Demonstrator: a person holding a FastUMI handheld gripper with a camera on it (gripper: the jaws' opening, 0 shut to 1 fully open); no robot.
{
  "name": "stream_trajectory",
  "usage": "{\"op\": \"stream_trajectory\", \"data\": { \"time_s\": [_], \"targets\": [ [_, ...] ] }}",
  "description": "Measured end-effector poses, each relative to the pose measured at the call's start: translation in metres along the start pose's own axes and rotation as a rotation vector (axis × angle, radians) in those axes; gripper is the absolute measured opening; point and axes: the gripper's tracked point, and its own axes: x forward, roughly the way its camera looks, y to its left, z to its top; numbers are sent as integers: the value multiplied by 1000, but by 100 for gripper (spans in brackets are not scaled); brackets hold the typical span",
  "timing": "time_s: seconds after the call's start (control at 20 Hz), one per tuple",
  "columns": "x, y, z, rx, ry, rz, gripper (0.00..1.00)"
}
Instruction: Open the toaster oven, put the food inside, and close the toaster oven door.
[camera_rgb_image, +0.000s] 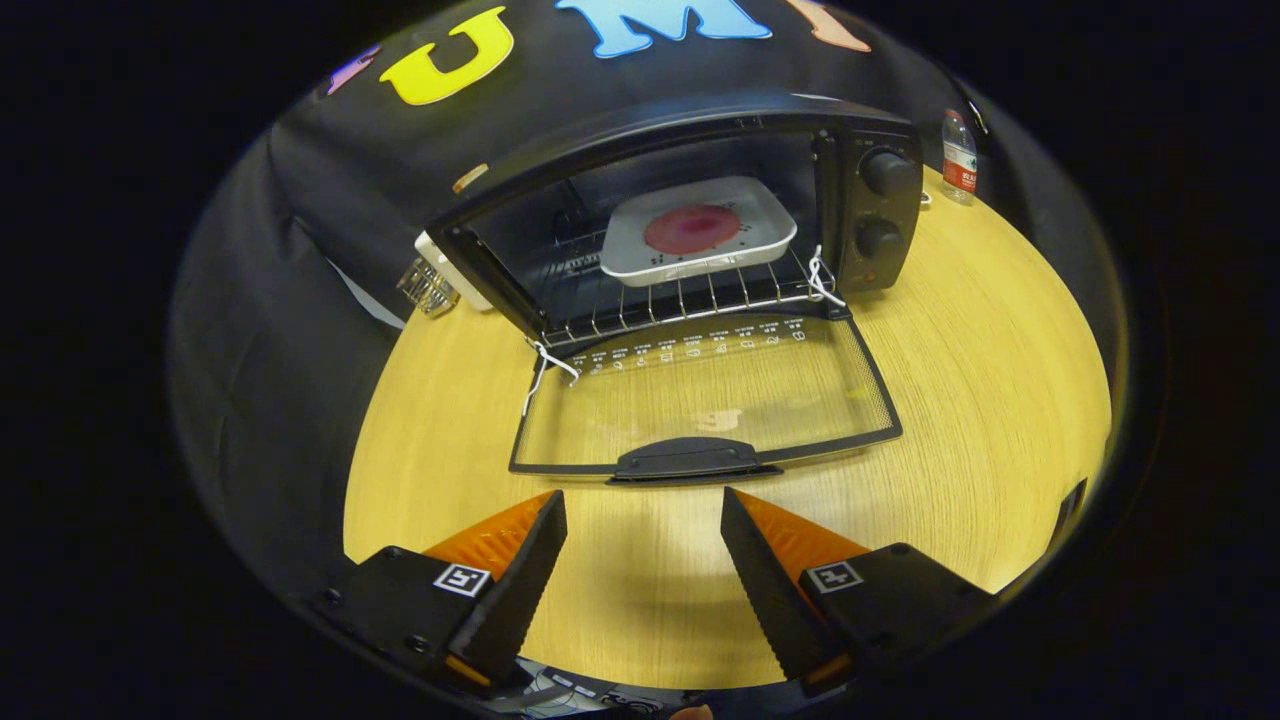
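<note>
Toaster oven (700, 210) is sitting on the round wooden table (980, 400) with its glass door (700, 395) dropped flat, and the white tray (700, 235) with the reddish food (692, 229) is already on the wire rack (690, 300) inside. So my read is only the closing is left.

The gripper (643, 510) is spread wide with nothing in it, hovering just short of the door handle (690, 458), which lies just ahead of the fingers.

What could go sideways: the handle lies low against the table, so coming in too flat might jam the tips into the wood or slide over the handle. Lifting off-centre could twist the door. White strings (545, 365) hang at both hinges and might snag. If the swing is too hard, the whole oven could scoot back toward the power strip (450, 272) and the water bottle (958, 155).
</note>
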Motion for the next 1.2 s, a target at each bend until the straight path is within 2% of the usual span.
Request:
{"op": "stream_trajectory", "data": {
  "time_s": [0.5,0.8,1.0,1.15,1.2],
  "targets": [
    [32,-32,-26,-123,145,-97,99],
    [44,-42,-6,-137,121,-171,97],
    [42,-43,-5,-158,98,-185,96],
    [33,-40,6,-317,36,-205,98],
    [29,-37,9,-329,11,-205,98]
  ]
}}
